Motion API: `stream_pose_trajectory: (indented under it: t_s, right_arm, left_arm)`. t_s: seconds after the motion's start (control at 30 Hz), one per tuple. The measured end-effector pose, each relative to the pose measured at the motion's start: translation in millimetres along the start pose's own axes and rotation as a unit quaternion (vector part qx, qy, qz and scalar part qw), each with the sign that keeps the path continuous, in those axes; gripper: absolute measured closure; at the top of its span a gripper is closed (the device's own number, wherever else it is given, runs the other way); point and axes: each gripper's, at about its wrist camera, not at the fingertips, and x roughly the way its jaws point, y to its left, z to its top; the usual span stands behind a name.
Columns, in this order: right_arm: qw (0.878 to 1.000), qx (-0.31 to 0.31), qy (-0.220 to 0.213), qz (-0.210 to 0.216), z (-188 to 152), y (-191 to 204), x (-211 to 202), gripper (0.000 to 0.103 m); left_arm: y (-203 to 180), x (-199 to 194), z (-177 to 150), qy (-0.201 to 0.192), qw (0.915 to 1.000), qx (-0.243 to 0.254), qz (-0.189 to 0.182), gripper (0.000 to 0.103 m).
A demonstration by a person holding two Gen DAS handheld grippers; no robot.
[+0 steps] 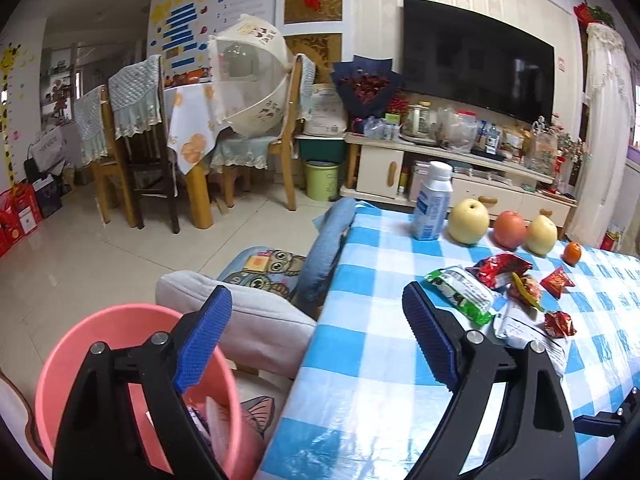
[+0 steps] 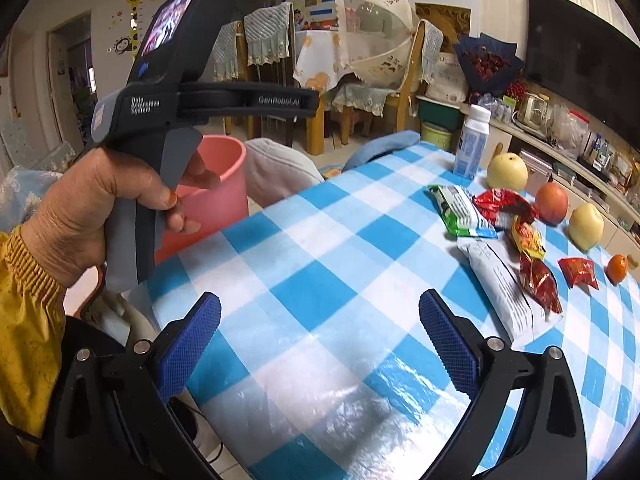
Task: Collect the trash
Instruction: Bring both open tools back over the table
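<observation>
My left tongs (image 1: 316, 320) and right tongs (image 2: 320, 336) both spread wide, nothing between them, wrappers (image 2: 500, 232) on the checked surface (image 2: 320, 240) beside fruit (image 2: 507, 171), pink bin (image 2: 224, 184) off its edge, television (image 1: 476, 56) beyond.

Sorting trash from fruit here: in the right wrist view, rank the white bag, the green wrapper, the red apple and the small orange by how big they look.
1. white bag, though it lies nearest the camera
2. green wrapper
3. red apple
4. small orange
</observation>
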Motion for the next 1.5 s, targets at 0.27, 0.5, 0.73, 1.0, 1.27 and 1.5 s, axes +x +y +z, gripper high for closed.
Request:
stream_pose_trajectory:
  t_s: [0.27, 0.5, 0.73, 1.0, 1.27, 1.5]
  right_arm:
    - [0.999, 0.014, -0.001, -0.028, -8.9, -18.9, -10.1, 0.005]
    - [0.998, 0.055, -0.008, -0.043, -12.4, -50.3, -20.7, 0.005]
    - [0.994, 0.082, -0.02, -0.064, -18.2, -84.9, -35.7, 0.005]
    - [0.985, 0.143, -0.037, -0.092, -28.2, -145.9, -61.7, 0.005]
    - [0.973, 0.189, -0.039, -0.13, -44.9, -199.8, -82.8, 0.005]
    - [0.962, 0.21, -0.024, -0.173, -56.8, -235.3, -88.4, 0.005]
  left_arm:
    - [-20.3, 8.4, -5.4, 0.018, 0.9996, 0.02, -0.003, 0.015]
    - [-42.3, 21.3, -12.2, 0.046, 0.998, 0.043, -0.009, 0.015]
    - [-65.7, 29.6, -18.4, 0.07, 0.9955, 0.05, -0.039, 0.015]
    - [-102.8, 29.2, -23.9, 0.088, 0.9895, 0.047, -0.104, 0.015]
    - [-141.5, 31.7, -32.8, 0.103, 0.9831, 0.059, -0.139, 0.015]
    - [-169.6, 28.4, -35.1, 0.106, 0.9798, 0.078, -0.151, 0.016]
